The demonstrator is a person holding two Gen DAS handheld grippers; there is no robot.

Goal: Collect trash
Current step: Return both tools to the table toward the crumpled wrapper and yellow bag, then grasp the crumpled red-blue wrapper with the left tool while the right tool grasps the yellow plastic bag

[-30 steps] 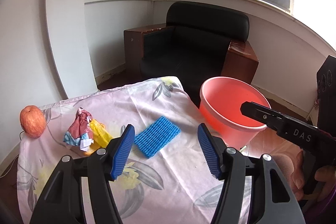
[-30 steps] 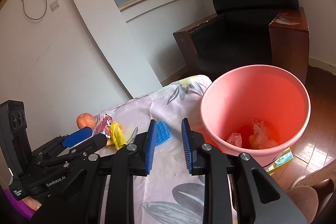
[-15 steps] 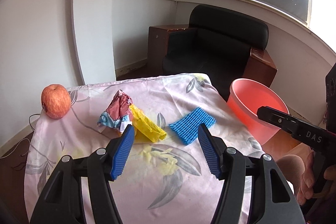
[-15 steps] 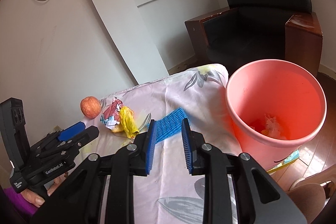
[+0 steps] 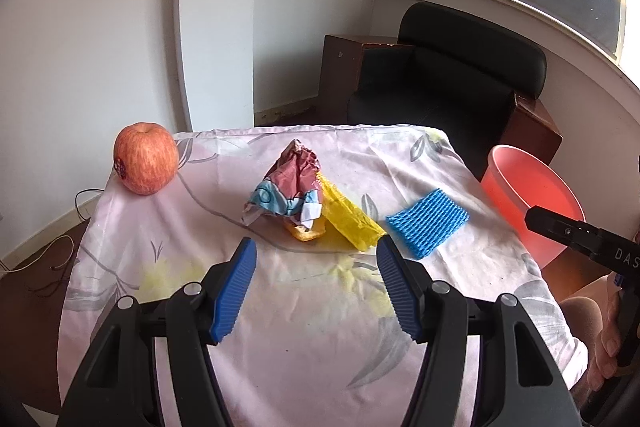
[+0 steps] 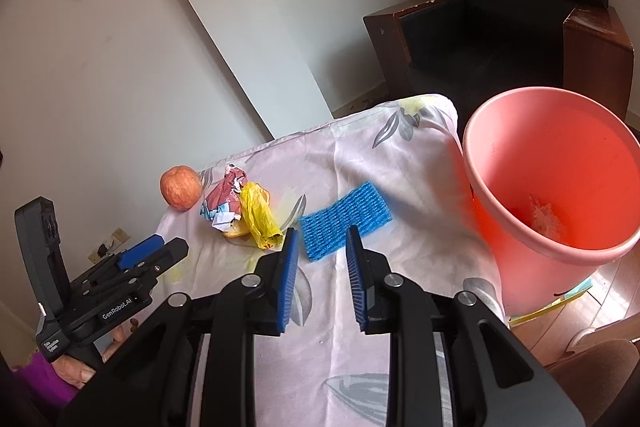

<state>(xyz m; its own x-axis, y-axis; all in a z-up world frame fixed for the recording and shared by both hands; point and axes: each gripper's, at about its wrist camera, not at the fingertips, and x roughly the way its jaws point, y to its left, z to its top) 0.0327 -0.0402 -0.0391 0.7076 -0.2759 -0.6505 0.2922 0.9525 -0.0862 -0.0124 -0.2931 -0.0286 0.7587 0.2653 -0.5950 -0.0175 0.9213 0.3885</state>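
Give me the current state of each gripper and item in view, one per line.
Left gripper: open, empty, above the cloth.
Right gripper: narrowly open, empty.
Crumpled red-and-blue wrapper: on the cloth, leaning on the yellow bag.
Yellow plastic bag: crumpled, lying on the cloth.
Blue foam net sleeve: flat, untouched.
Red apple: upright, whole.
Pink plastic bucket: upright beside the table, some trash inside.

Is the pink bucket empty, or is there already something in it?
Not empty. In the right wrist view, the pink bucket stands upright beside the table, and a pale crumpled scrap lies at its bottom. What the scrap is cannot be told.
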